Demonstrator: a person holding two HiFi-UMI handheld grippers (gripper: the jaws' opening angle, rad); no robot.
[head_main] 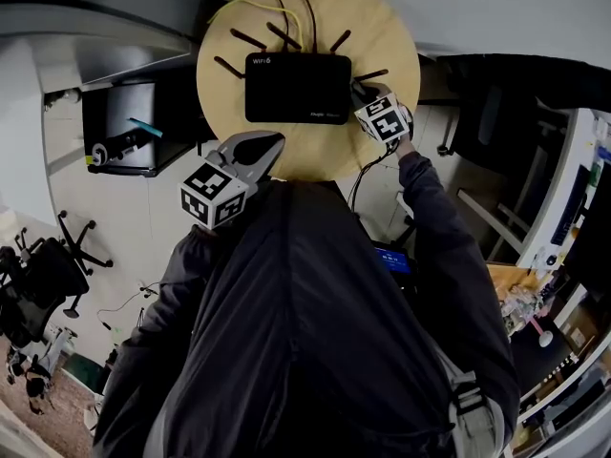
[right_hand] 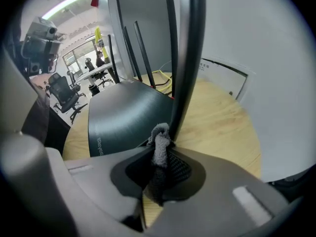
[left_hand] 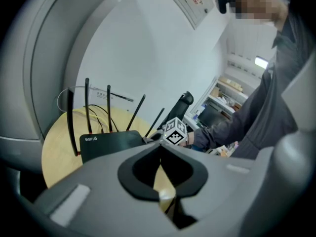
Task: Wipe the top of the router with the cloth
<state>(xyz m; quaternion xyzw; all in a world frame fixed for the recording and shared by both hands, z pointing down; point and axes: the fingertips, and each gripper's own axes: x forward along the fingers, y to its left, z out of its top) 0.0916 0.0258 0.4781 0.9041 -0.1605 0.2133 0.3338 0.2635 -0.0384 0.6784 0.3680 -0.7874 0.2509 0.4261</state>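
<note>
A black router (head_main: 298,87) with several upright antennas lies on a round wooden table (head_main: 382,36). My right gripper (head_main: 363,93) is at the router's right edge, shut on a small grey cloth (right_hand: 159,143). In the right gripper view the cloth sits right by one antenna (right_hand: 185,58), next to the router's glossy top (right_hand: 123,115). My left gripper (head_main: 276,140) hovers over the table's near edge, just in front of the router, shut with nothing in it. In the left gripper view the router (left_hand: 111,143) lies ahead, and the right gripper's marker cube (left_hand: 175,131) is beside it.
Black and yellow cables (head_main: 286,12) run off the router's back across the table. A dark shelf unit (head_main: 124,127) stands to the left of the table, and an office chair (head_main: 48,275) is further left on the floor. A white wall rises behind the table.
</note>
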